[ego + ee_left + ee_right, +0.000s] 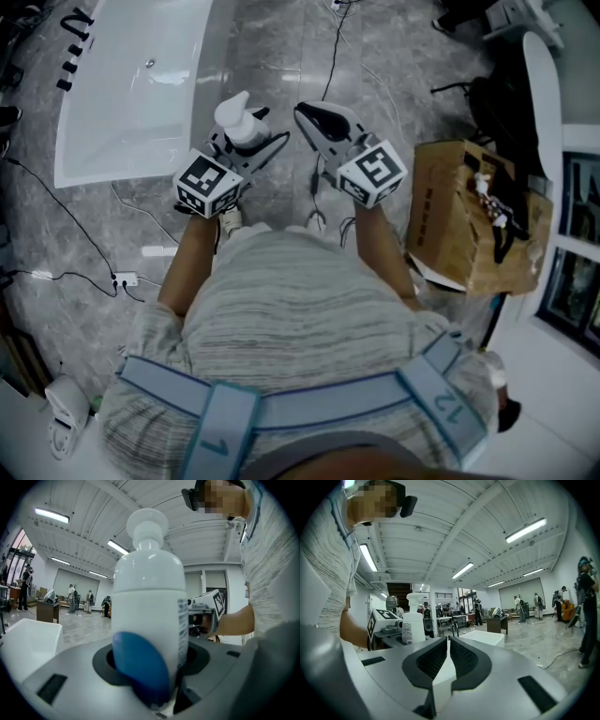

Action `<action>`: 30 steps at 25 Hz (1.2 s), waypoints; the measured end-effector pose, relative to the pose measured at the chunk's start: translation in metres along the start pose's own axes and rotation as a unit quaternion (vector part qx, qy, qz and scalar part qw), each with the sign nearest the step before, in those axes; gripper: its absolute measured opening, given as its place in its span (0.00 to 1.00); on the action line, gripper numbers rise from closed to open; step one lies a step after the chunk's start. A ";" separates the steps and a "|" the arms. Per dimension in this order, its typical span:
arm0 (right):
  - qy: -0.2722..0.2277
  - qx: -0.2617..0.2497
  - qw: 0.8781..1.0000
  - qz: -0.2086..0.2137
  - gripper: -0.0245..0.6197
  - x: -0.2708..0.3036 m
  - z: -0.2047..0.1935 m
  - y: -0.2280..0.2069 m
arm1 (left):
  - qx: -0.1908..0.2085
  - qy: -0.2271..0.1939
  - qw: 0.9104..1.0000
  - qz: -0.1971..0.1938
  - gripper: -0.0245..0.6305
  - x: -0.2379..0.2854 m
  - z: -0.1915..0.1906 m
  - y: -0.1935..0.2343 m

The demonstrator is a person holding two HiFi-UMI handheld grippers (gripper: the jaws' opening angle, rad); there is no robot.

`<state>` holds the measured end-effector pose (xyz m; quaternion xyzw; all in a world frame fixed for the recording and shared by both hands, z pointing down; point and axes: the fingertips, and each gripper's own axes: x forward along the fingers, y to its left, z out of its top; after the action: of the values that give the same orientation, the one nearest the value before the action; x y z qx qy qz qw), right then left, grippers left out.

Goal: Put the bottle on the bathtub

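Note:
A white pump bottle (242, 123) with a blue patch on its label stands upright between the jaws of my left gripper (251, 141), which is shut on it. In the left gripper view the bottle (149, 606) fills the middle of the picture. The white bathtub (131, 89) lies on the grey marble floor at the upper left of the head view, ahead and left of both grippers. Its corner (28, 644) shows at the lower left of the left gripper view. My right gripper (314, 117) is shut with nothing in it, level with the left one. From it I see the bottle (412, 625) and the tub (485, 637).
Black cables (56, 234) and a power strip (124, 278) lie on the floor to the left. A brown cardboard box (469, 220) full of items stands at the right. Several people (588, 611) stand about the hall in the distance.

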<state>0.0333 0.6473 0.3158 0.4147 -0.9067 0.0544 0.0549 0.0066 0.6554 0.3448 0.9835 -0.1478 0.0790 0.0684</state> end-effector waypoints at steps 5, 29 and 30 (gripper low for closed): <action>0.014 0.005 1.000 0.008 0.05 0.025 -0.006 0.016 | -0.003 -0.009 1.000 0.004 0.40 -0.023 -0.007 0.018; 0.025 -0.006 0.999 0.031 0.05 0.190 0.006 0.127 | -0.015 -0.024 0.999 0.039 0.40 -0.187 -0.024 0.137; 0.025 -0.008 0.999 0.032 0.05 0.193 0.008 0.128 | -0.017 -0.026 0.999 0.042 0.40 -0.189 -0.023 0.141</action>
<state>-0.1892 0.5856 0.3291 0.3838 -0.9181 0.0594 0.0792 -0.2177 0.5786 0.3500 0.9768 -0.1920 0.0538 0.0782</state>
